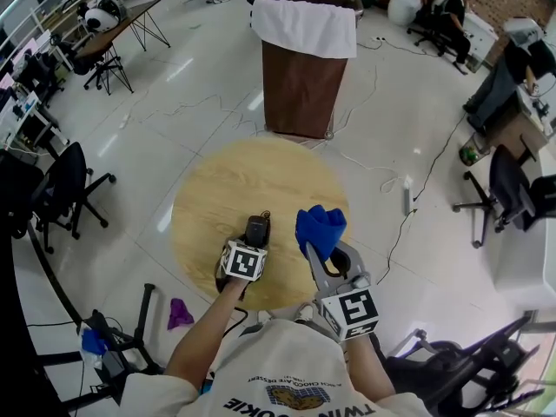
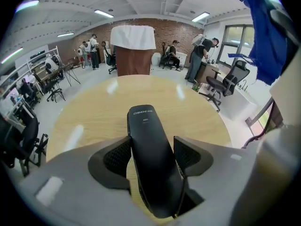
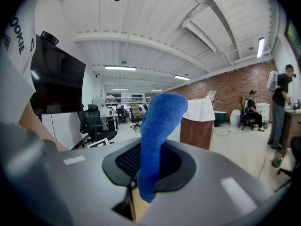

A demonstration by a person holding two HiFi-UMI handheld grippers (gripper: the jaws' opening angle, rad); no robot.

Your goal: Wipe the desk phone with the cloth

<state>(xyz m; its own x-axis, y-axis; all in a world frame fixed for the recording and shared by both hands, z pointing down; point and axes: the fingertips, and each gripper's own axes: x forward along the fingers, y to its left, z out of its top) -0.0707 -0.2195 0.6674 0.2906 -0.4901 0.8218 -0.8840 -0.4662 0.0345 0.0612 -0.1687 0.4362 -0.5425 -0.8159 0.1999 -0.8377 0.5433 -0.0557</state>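
We see the black handset (image 2: pixel 153 154) of the desk phone lying at the near side of the round wooden tabletop (image 1: pixel 217 181), its far end pointing away across the wood. The left gripper (image 1: pixel 254 243) sits over it with its jaws standing wide, one on each side of the handset. From the pictures we judge that the pads are not pressing on it. A thin cord runs from the handset's far end.

Just to the right, the right gripper (image 1: pixel 327 248) has its jaws closed on the blue cloth (image 1: pixel 320 227). The cloth bunches up out of the jaws and is clear of the handset. In the left gripper view this cloth hangs across the upper right corner and hides part of the room behind it.

Beyond the far edge of the tabletop stands a tall brown box (image 1: pixel 300 89) with a white sheet (image 1: pixel 304 24) draped over its top. Black office chairs stand on the pale floor, one to the left (image 1: pixel 69 185) and one to the right (image 1: pixel 508 189). Cables (image 1: pixel 395 237) trail over the floor right of the tabletop, and a small purple scrap (image 1: pixel 179 313) lies on the floor near left. People (image 2: pixel 200 55) stand at desks before the brick wall at the far end. A dark screen (image 3: pixel 56 76) fills the left of the right gripper view.
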